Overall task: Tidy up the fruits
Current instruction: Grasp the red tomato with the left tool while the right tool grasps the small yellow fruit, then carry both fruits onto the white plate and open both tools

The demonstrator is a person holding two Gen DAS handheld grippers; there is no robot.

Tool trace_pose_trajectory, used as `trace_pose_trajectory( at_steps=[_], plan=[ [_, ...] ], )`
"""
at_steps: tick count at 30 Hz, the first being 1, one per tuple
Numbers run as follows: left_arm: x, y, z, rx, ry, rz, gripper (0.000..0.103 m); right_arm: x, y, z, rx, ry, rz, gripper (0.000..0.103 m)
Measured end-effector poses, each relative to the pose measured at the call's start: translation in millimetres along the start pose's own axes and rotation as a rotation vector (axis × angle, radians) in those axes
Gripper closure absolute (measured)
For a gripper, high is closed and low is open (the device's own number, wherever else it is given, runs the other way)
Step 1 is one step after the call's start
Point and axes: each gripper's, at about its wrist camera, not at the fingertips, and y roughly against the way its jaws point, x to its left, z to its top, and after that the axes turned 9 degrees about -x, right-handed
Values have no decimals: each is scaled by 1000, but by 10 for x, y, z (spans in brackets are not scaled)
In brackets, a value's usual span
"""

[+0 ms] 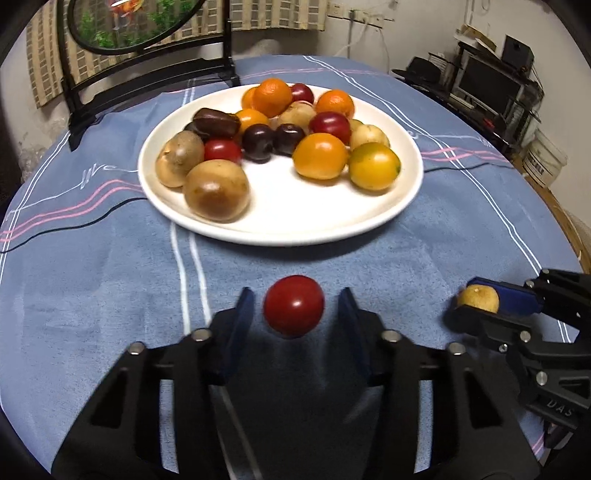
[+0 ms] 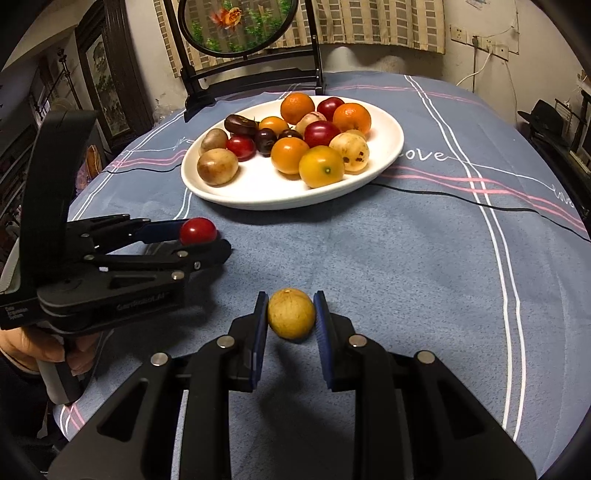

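A white plate (image 1: 280, 232) (image 2: 258, 199) on the blue tablecloth holds several fruits: orange, red, dark purple and brown ones. In the left wrist view a red fruit (image 1: 293, 310) sits between the fingers of my left gripper (image 1: 295, 291), with a gap showing on each side, so the gripper is open around it. The right wrist view shows the same left gripper (image 2: 207, 236) and red fruit (image 2: 197, 230) at the left. My right gripper (image 2: 291, 295) (image 1: 460, 300) is shut on a yellow-brown fruit (image 2: 291, 314) (image 1: 478, 298), with both blue pads against it, just above the cloth.
A round framed picture on a black stand (image 2: 236, 26) rises behind the plate. A black cable (image 2: 480, 203) runs across the cloth. A hand (image 2: 37, 347) holds the left gripper's handle. Shelves and clutter (image 1: 491, 88) line the right wall.
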Motion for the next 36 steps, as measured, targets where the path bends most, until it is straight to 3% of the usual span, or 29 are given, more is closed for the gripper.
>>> trace_pose_trajectory(
  at_steps=[3,17,26,31,36],
  plan=[
    [74,33,-6,-10,39,-22,72,21,-13,5,1,6,-3,78],
    [47,373,44,-98,1,-3,72,127,35,117,-14,34,3,78],
    [70,528,441,-166,-5,-24,72,184,132,670,-126,93,-31,78],
    [95,334,664,-154,10,-30,72,105,-41,1038,-156,64,-35,78],
    [97,96,778,-132,6,-25,72,27,-336,1268,-130,31,-29,78]
  ],
)
